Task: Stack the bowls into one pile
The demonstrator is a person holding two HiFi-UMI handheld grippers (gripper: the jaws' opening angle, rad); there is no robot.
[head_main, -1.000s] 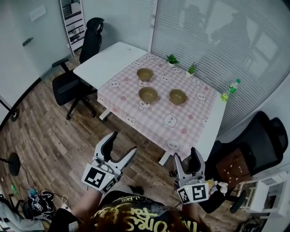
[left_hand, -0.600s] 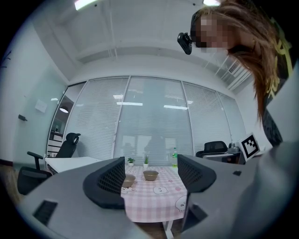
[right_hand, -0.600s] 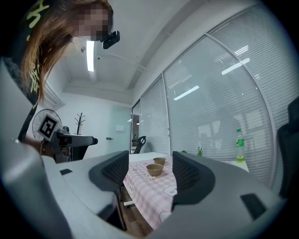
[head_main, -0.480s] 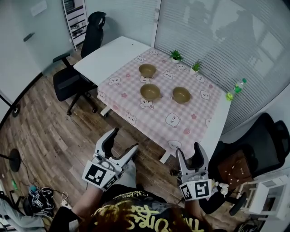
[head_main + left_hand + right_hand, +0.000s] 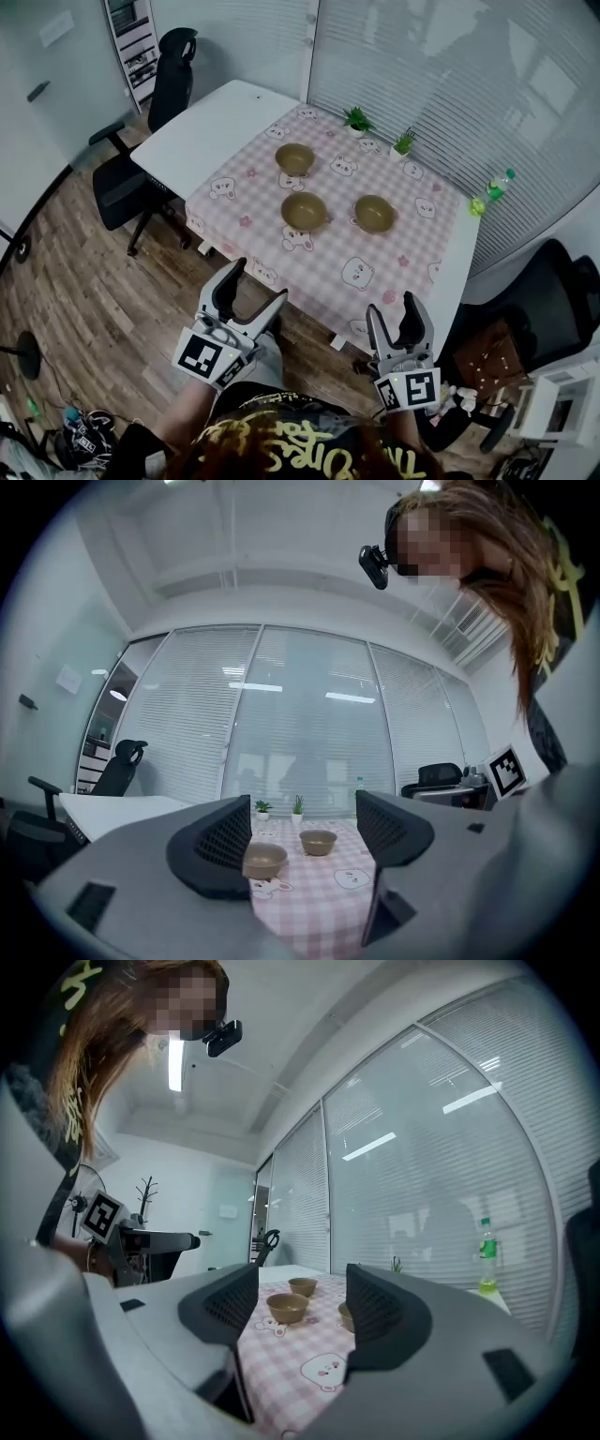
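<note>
Jaws apart and empty on left gripper [image 5: 255, 287] and right gripper [image 5: 394, 315], aimed at unstacked bowls [image 5: 306, 210] well ahead, likely readying a first grasp.

The bowls [image 5: 305, 210] were a dull olive-tan. The cloth [image 5: 375, 272] was pink-and-white check, printed with white bear faces and pink flowers, over a white surface [image 5: 211, 131]. The chair [image 5: 117, 183] was black, the floor [image 5: 84, 281] brown wood planks, the bottle [image 5: 500, 184] green.
</note>
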